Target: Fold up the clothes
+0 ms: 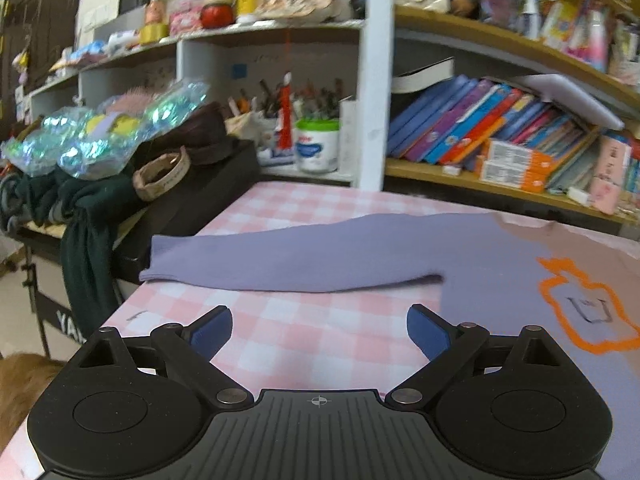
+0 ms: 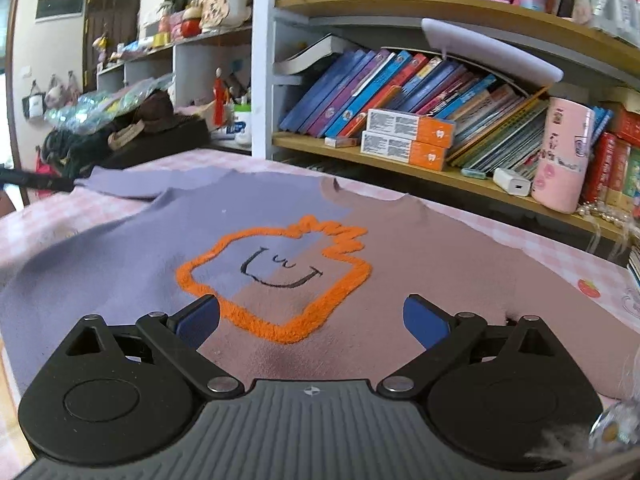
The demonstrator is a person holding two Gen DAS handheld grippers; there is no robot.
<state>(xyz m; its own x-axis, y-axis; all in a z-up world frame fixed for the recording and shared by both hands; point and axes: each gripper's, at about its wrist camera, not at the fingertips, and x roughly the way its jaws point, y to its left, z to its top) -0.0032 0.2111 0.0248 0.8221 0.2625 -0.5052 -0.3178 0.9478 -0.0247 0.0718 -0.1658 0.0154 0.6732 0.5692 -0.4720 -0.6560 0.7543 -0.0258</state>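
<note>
The left gripper (image 1: 319, 330) is hanging wide and empty over the table's (image 1: 280, 336) left edge, seemingly lined up with the one sleeve (image 1: 280, 260) stretching toward that edge. The right gripper (image 2: 311, 322), equally wide and empty, is hovering above the one sweater (image 2: 420, 280), which is lying flat, face up, ready for folding.

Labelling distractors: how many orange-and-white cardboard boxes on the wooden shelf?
2. The upper orange-and-white box lies stacked on the lower orange-and-white box, in front of the leaning books. More may be hidden behind clutter.
</note>
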